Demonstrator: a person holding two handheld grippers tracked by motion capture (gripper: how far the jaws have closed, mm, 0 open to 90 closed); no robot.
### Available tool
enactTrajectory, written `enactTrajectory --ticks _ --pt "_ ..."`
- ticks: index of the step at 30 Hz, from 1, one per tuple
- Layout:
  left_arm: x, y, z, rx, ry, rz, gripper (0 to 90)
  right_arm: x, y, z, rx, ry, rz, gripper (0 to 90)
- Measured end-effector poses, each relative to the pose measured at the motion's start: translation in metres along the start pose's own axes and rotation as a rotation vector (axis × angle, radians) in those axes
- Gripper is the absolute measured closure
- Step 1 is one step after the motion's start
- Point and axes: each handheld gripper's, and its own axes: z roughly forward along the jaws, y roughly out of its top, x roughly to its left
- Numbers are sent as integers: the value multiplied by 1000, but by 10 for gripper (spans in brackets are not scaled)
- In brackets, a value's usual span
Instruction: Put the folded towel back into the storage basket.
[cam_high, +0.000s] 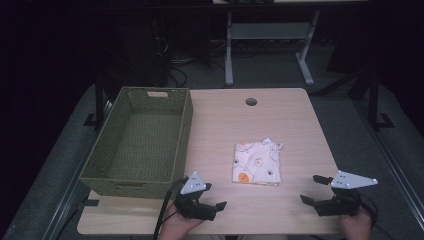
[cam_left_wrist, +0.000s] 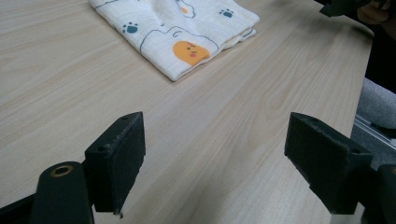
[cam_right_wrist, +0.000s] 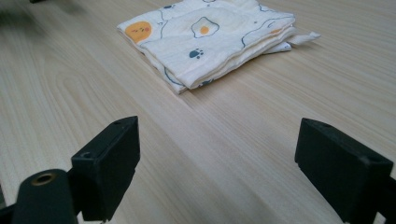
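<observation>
Both grippers agape, folded cloth (cam_high: 257, 163) between

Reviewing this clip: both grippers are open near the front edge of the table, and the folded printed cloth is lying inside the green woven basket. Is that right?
Not quite. The folded cloth lies flat on the bare table, to the right of the green woven basket, not inside it; the high view shows this. The rest holds: the left gripper and the right gripper are both open near the front edge.

Folded cloth (cam_high: 257, 163) on table (cam_high: 220, 125), wicker basket (cam_high: 140, 142) left, left gripper (cam_high: 213, 196) and right gripper (cam_high: 311, 188) gaping near edge
</observation>
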Motion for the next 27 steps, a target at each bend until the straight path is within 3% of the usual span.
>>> enactTrajectory --ticks 12,17,27 --pt "-2 7 2 19 3 31 205 3 1 1 -2 1 0 136" --pt "-4 20 3 48 -20 60 207 4 1 0 -7 -5 -5 135" --pt "-7 45 22 96 -11 115 216 5 1 -2 -27 -4 -5 135"
